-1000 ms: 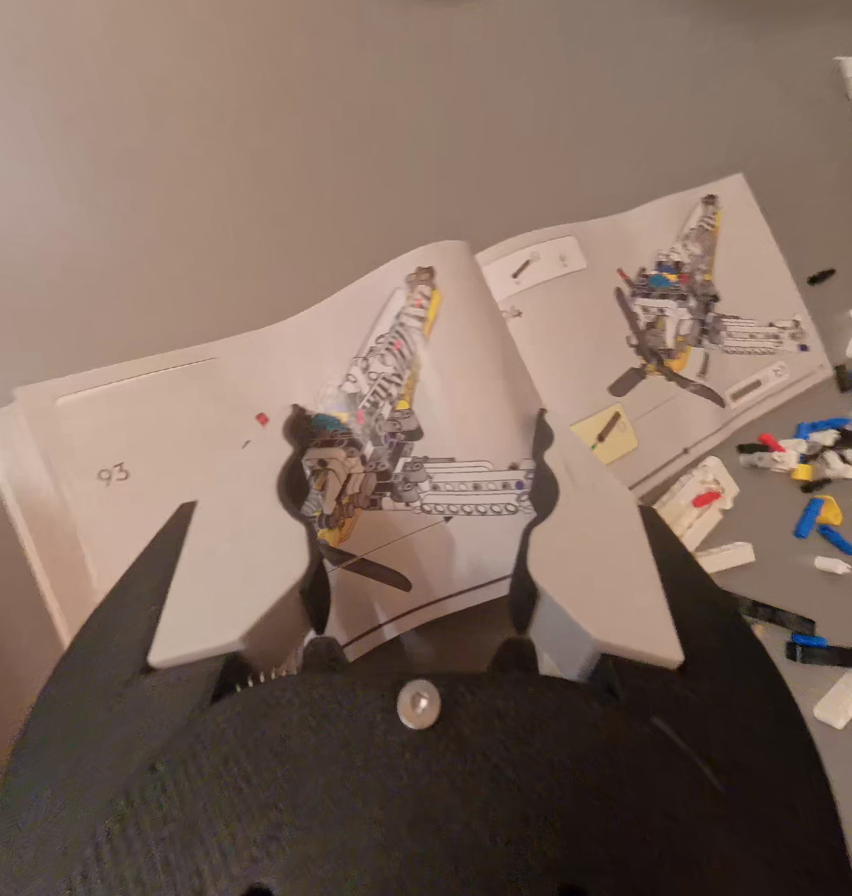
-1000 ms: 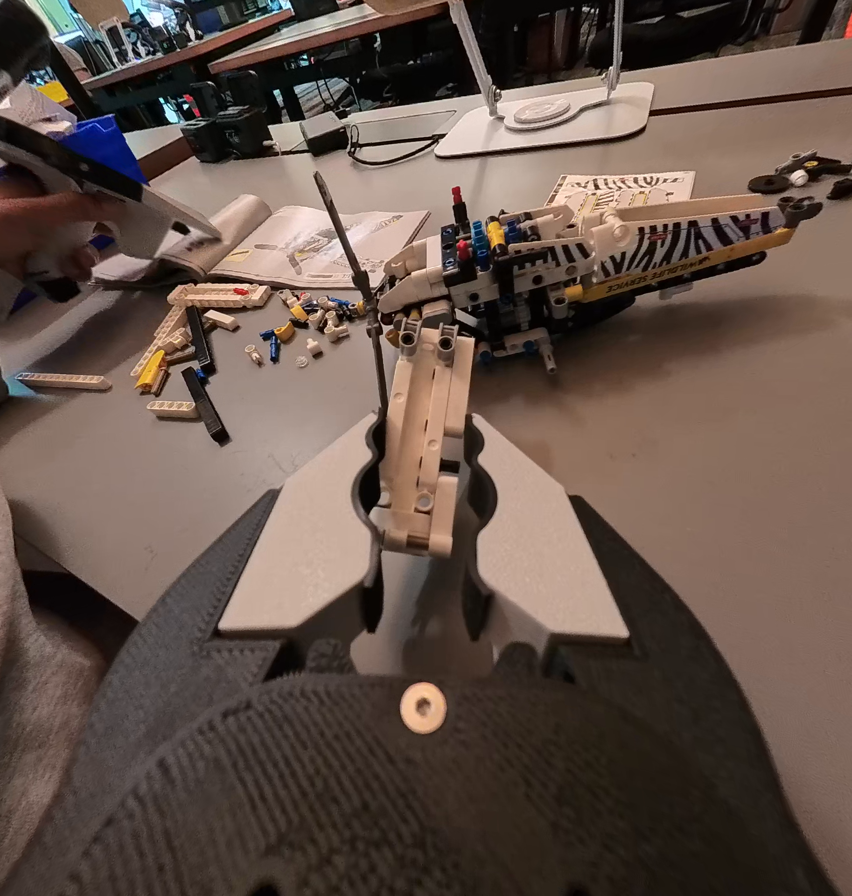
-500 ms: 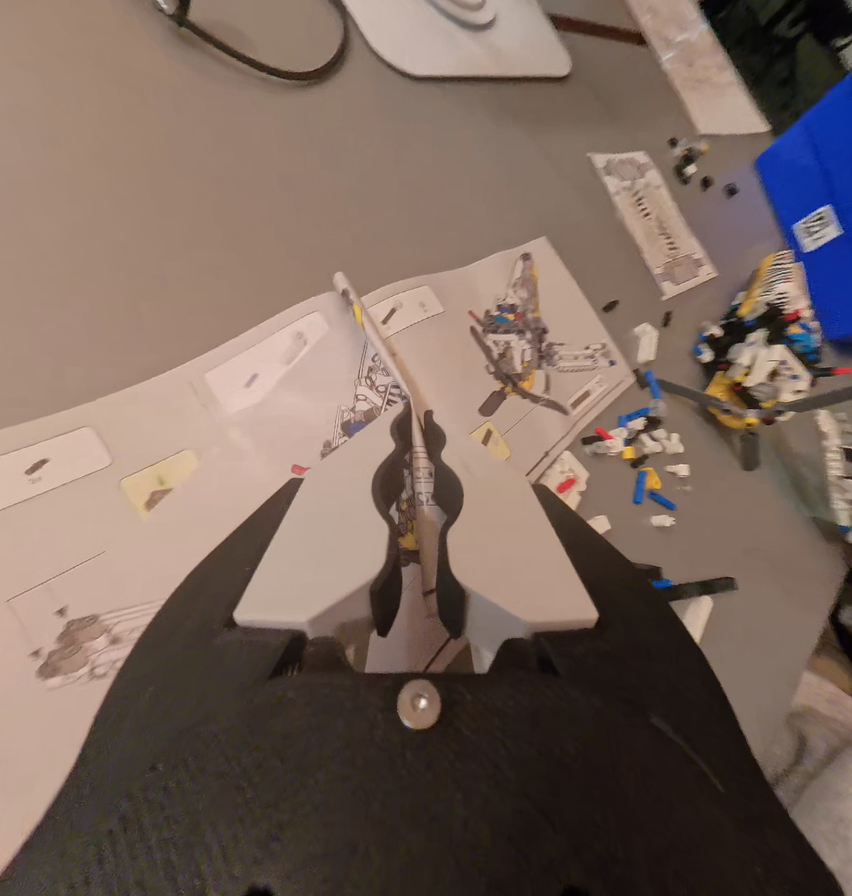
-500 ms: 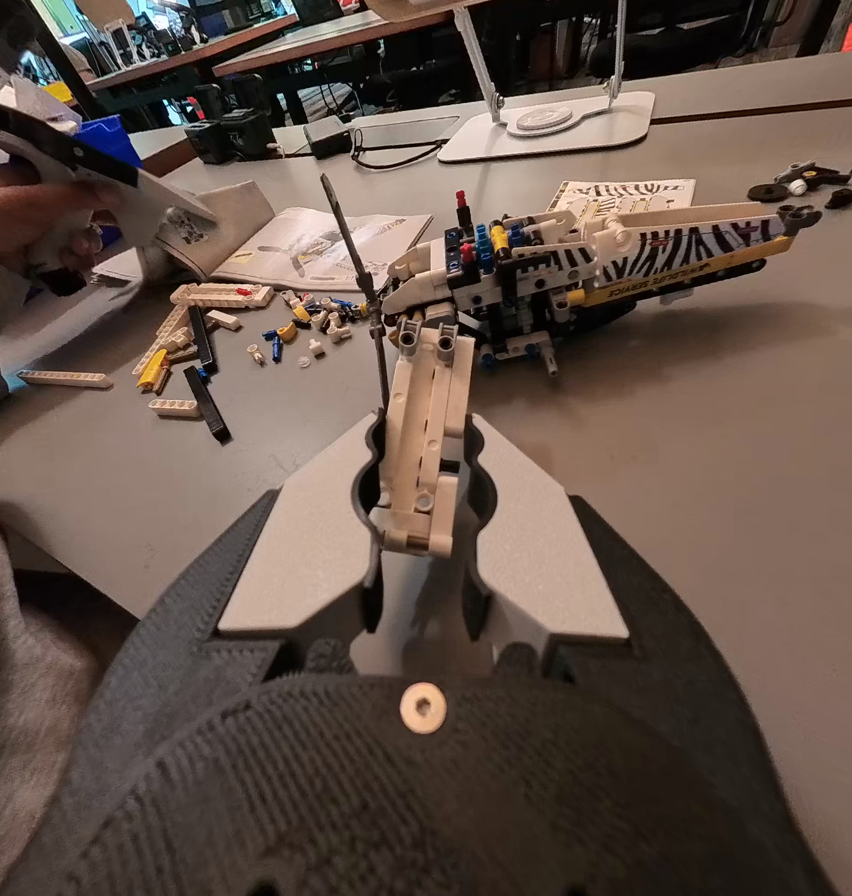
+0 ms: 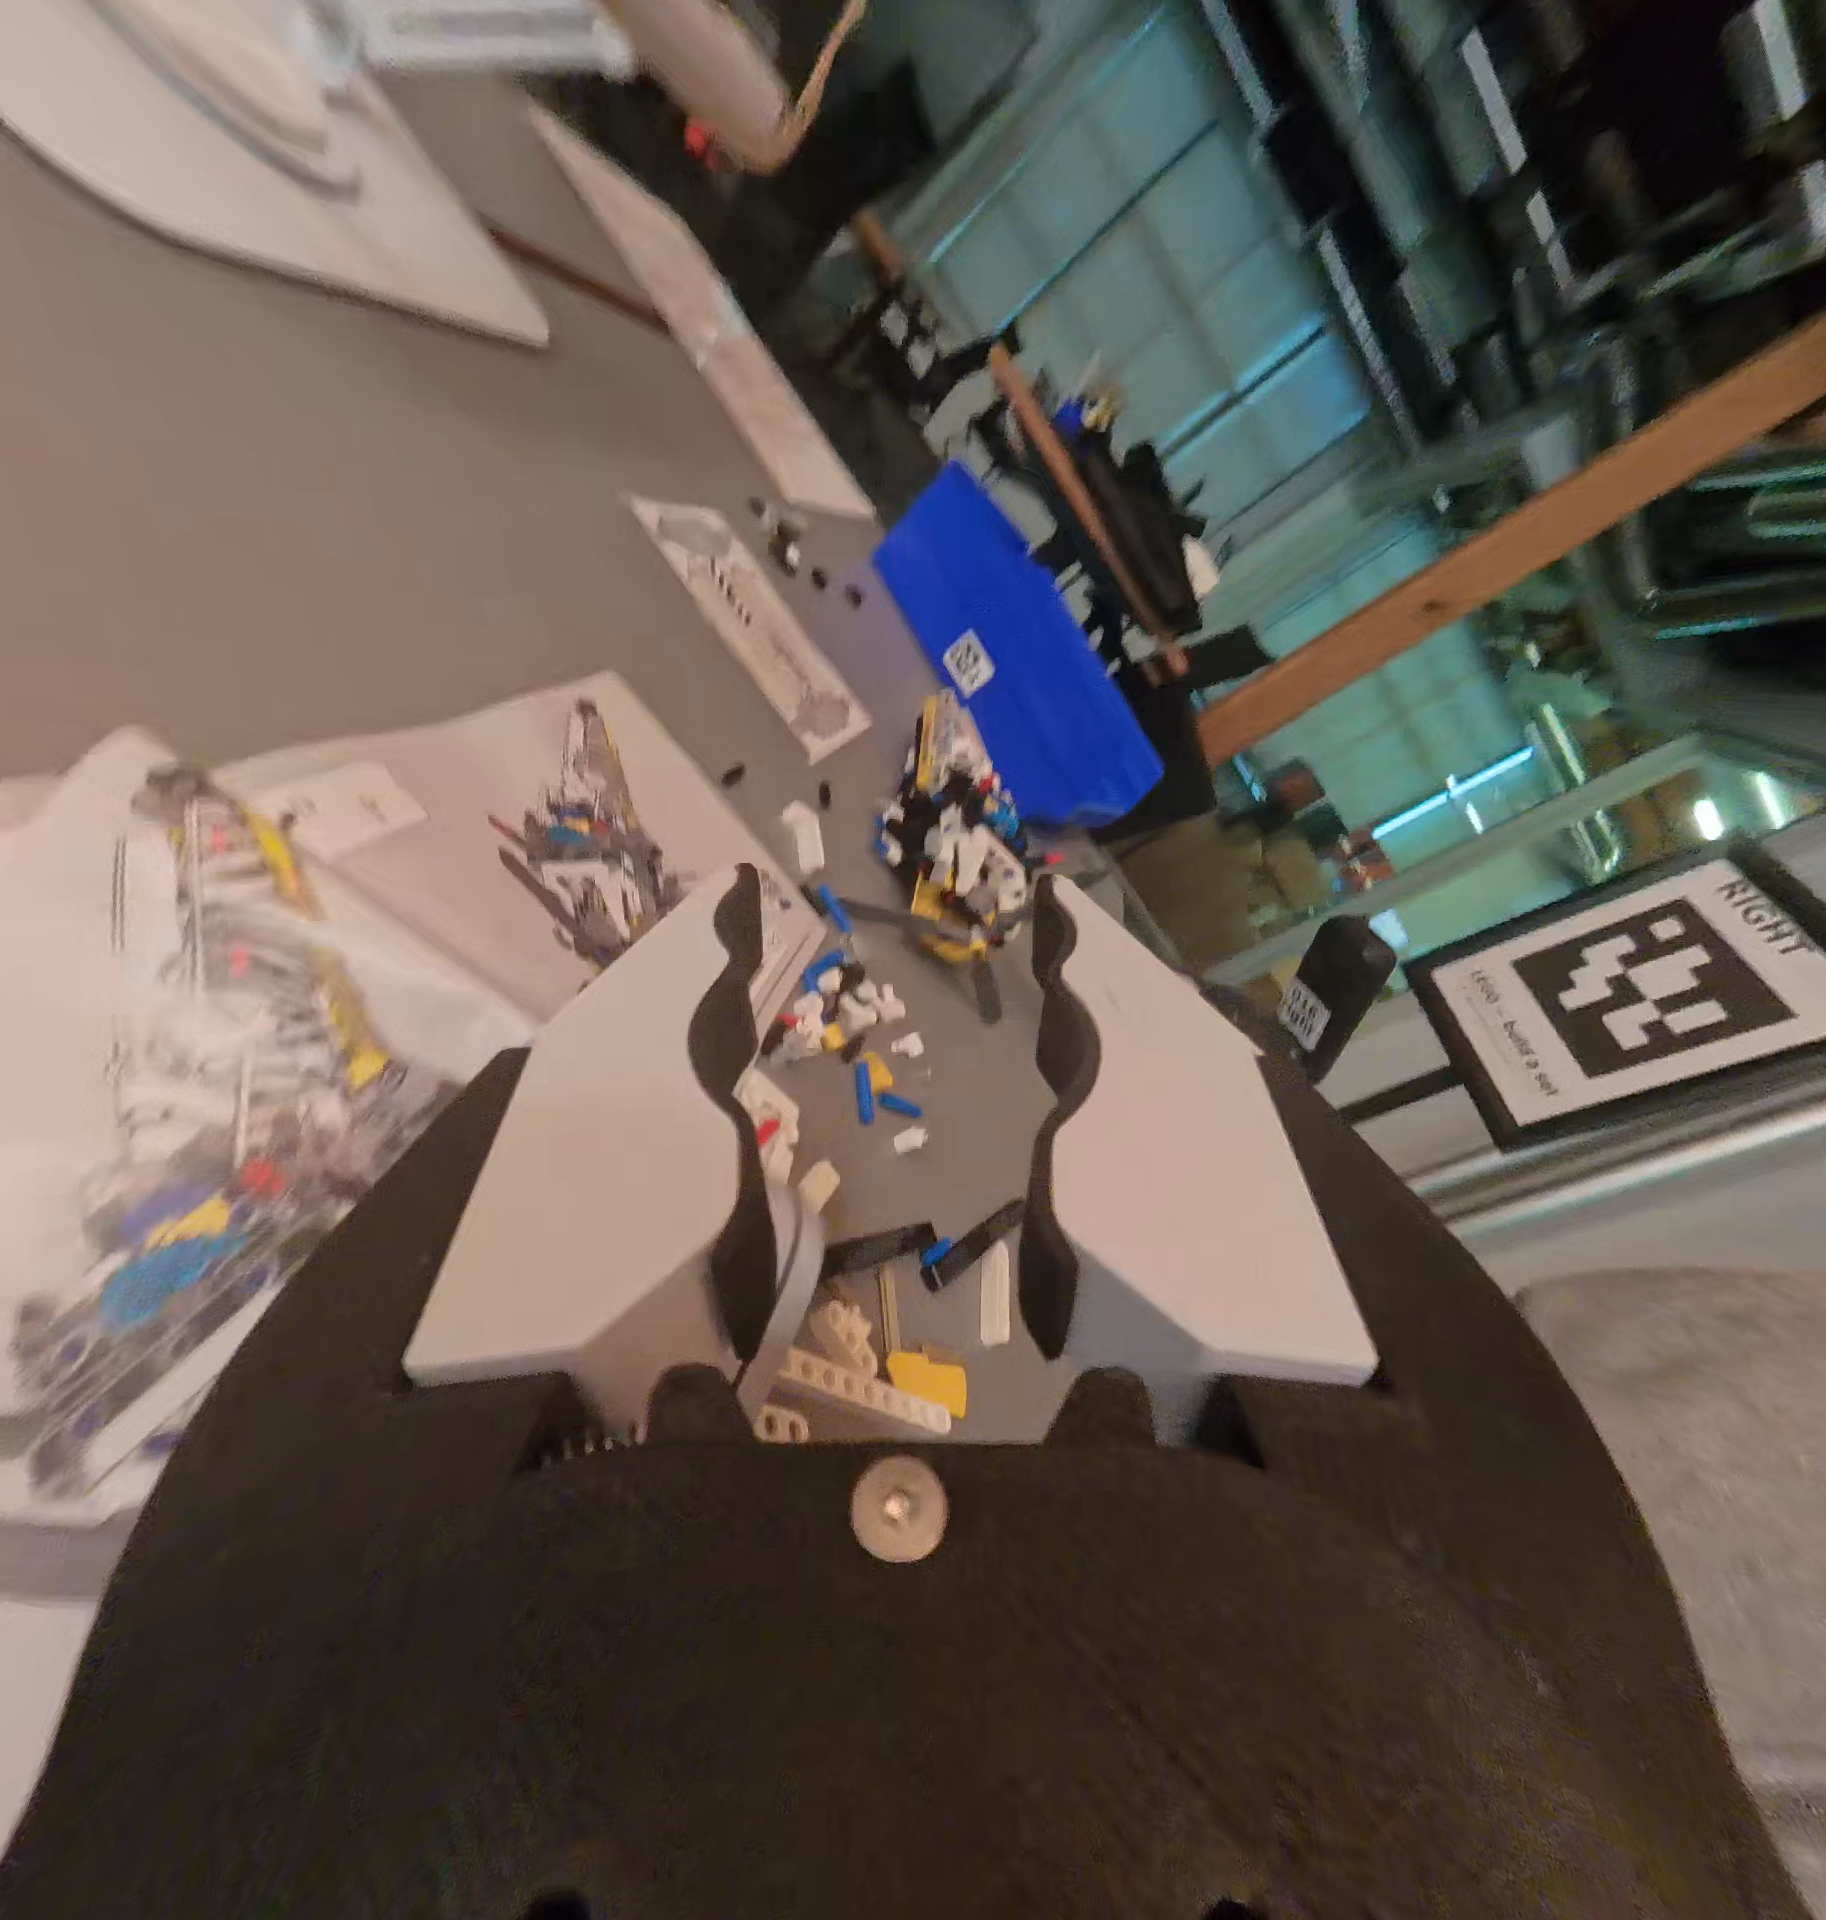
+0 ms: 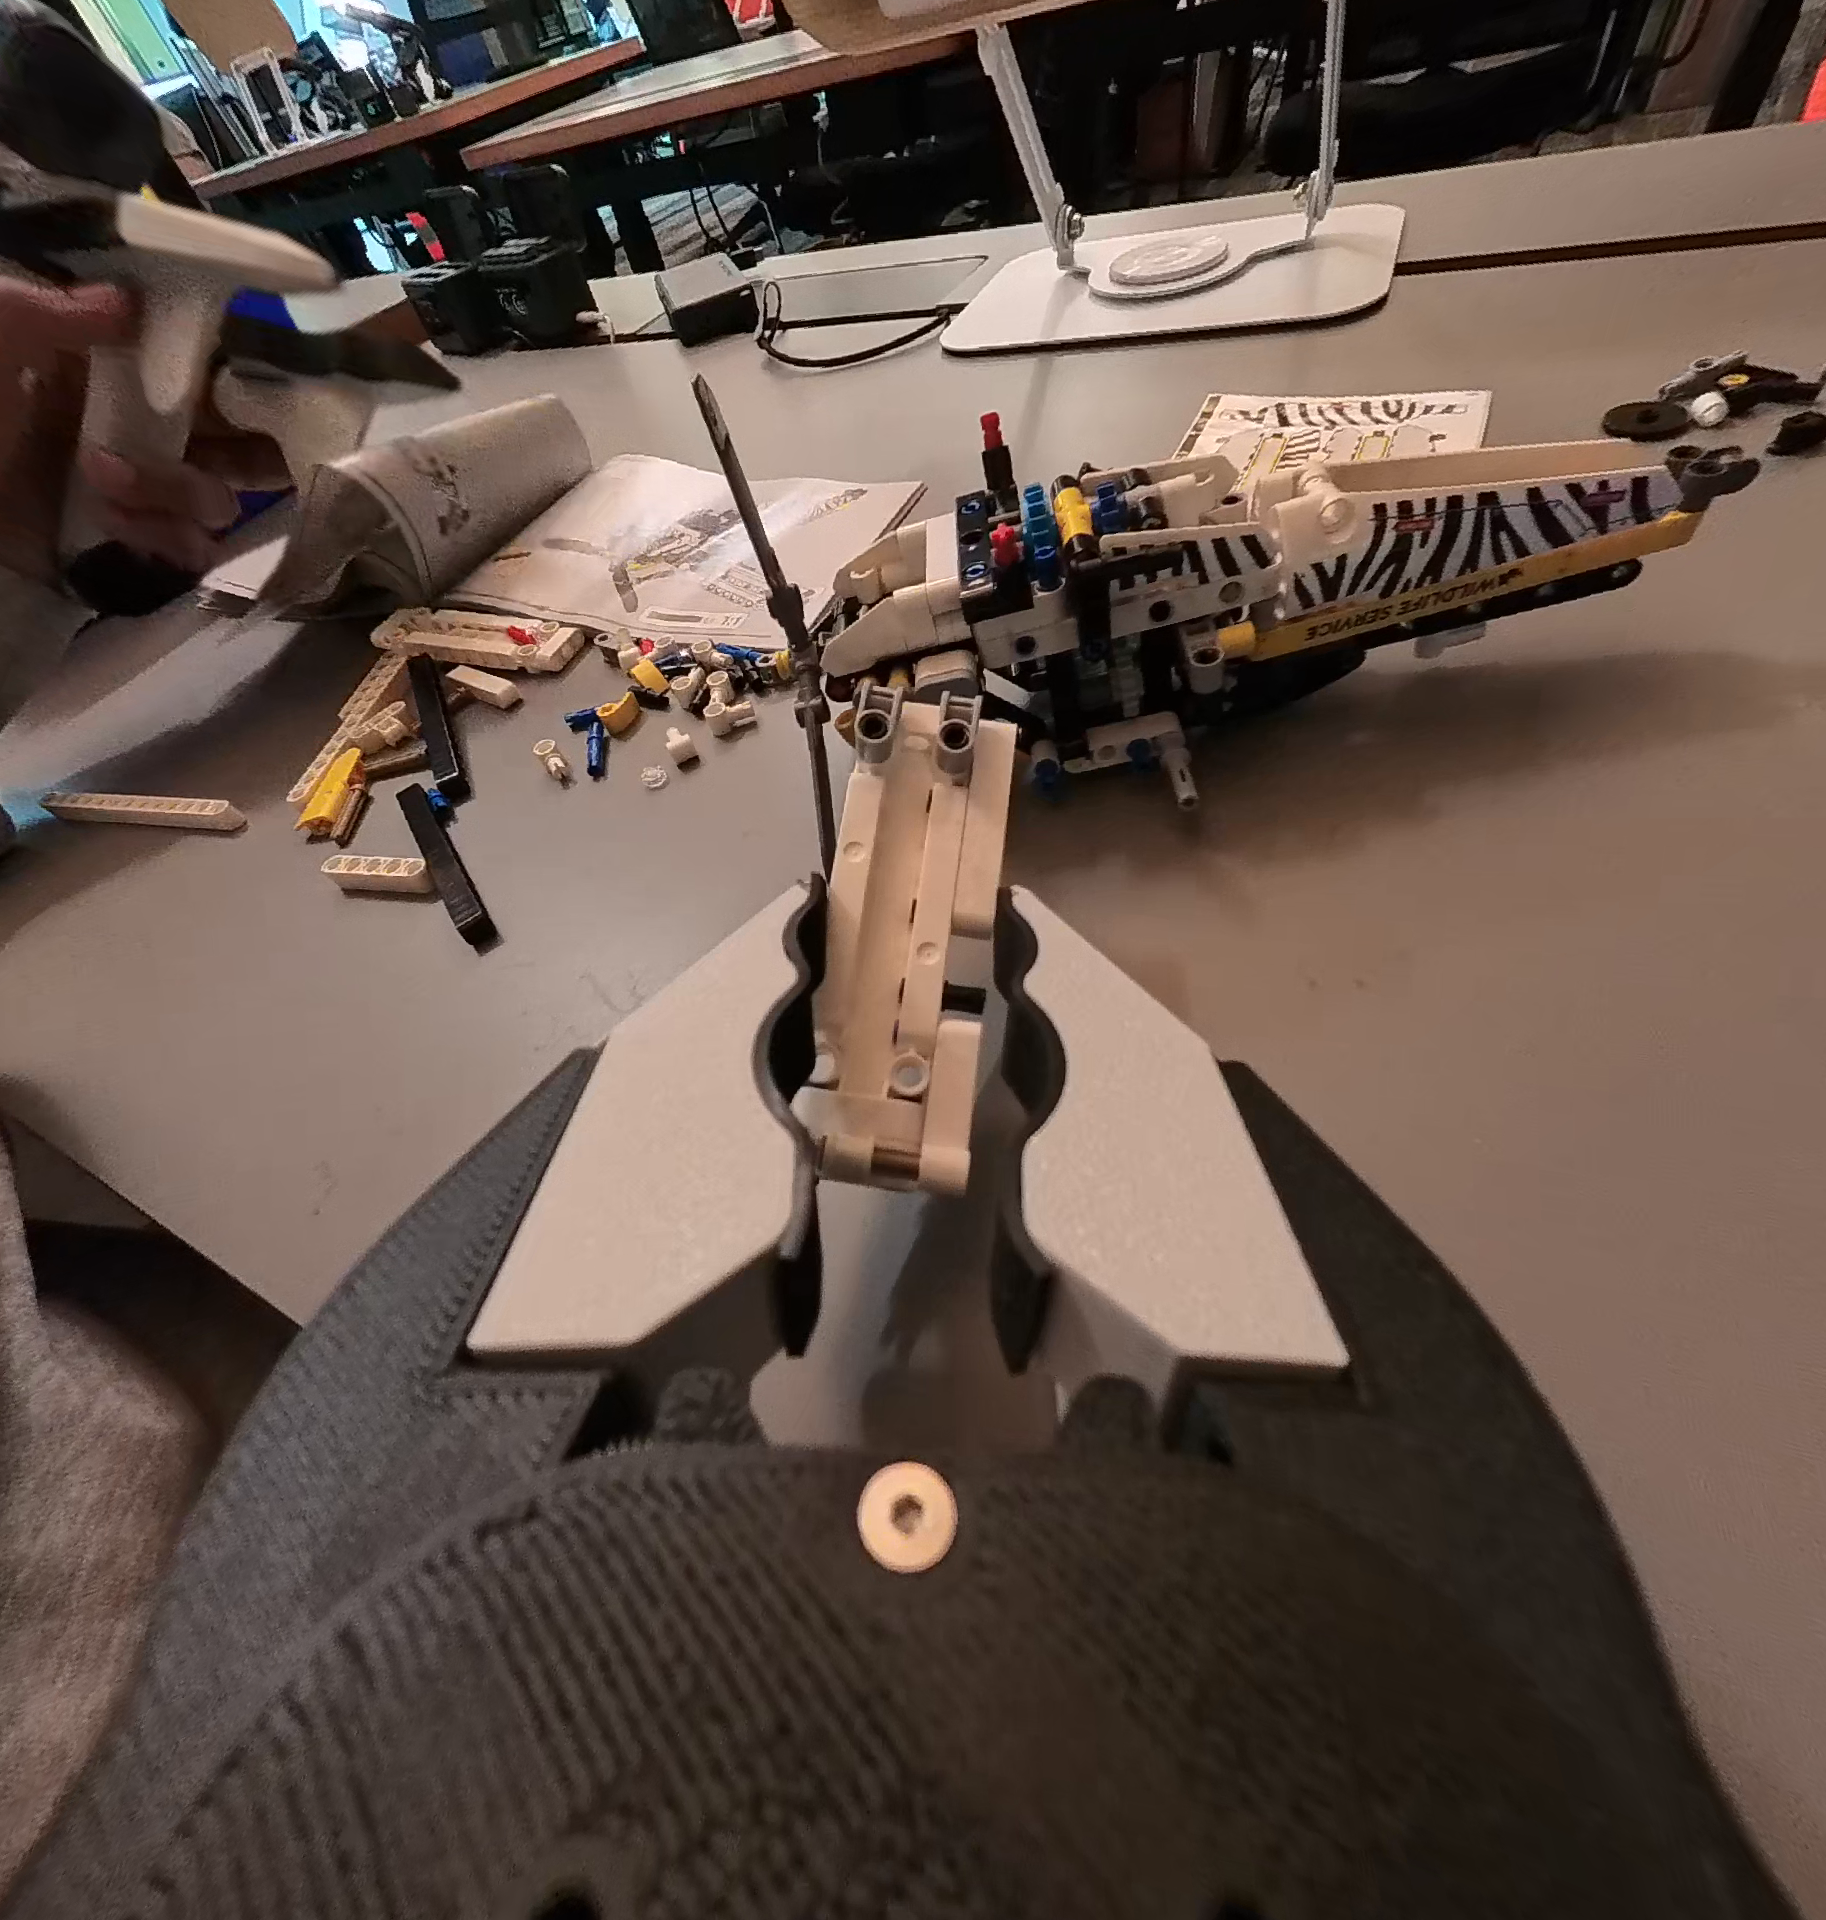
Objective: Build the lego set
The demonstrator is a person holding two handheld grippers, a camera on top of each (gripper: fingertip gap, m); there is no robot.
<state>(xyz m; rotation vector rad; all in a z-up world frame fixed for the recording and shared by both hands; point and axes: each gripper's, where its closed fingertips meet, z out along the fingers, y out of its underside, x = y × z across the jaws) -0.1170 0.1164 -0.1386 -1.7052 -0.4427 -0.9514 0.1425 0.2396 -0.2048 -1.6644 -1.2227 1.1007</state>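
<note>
My right gripper [image 6: 914,904] is shut on a white beam sub-assembly [image 6: 919,831] and holds it upright above the table, just in front of the zebra-striped helicopter model [image 6: 1200,582]. A black rotor blade [image 6: 774,582] stands up at the model's nose. My left gripper [image 5: 893,904] is open and empty, raised above the right edge of the instruction booklet [image 5: 265,935] and pointing at the pile of loose pieces [image 5: 857,1029]. It also shows, blurred, in the right wrist view [image 6: 389,332], over a curled booklet page [image 6: 473,488].
Loose beams and pins [image 6: 441,748] lie between the booklet [image 6: 680,540] and the table's front edge. A sticker sheet [image 6: 1335,426], black parts [image 6: 1657,416] and a white stand base [image 6: 1179,270] lie behind the model. A blue bin [image 5: 1013,665] stands beyond the model [image 5: 950,852]. The grippers' ends are close to 30 cm from one another.
My left gripper closed on a booklet page, turned it over, then opened and swung up and right toward the pieces. My right gripper kept still with the white sub-assembly.
</note>
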